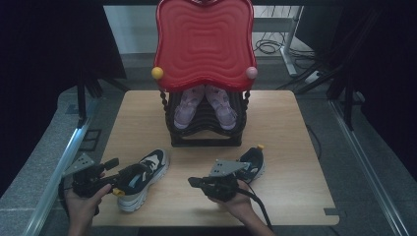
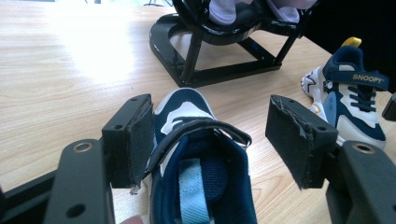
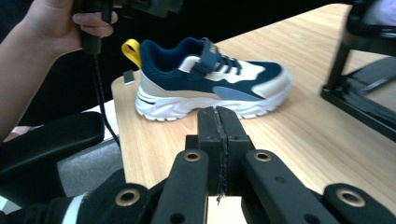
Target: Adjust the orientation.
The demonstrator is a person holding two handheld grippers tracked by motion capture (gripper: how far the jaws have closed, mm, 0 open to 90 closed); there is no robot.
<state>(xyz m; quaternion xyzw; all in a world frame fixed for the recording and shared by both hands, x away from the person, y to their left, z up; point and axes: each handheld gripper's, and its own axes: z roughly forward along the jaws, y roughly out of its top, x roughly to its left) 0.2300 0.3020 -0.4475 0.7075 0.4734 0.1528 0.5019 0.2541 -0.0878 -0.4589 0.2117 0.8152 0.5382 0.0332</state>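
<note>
Bench: pale wood-grain bench (image 1: 295, 147) with rounded corners, on a grey floor; dark curtains at both sides.
Left gripper (image 2: 210, 135): jaws wide apart, astride the heel opening of the near shoe (image 2: 201, 186); the left pad touches its collar strap.
Right gripper (image 3: 218, 140): jaws pressed together, holding nothing; the near shoe lies just beyond them.
Second shoe (image 1: 253, 164): behind the right gripper, partly covered by its grey plate.
Rack (image 1: 204, 132): black, beyond both jaws, carrying a pale pair of shoes (image 1: 204, 105).
Red panel (image 1: 204, 42): hides the rack's top.
</note>
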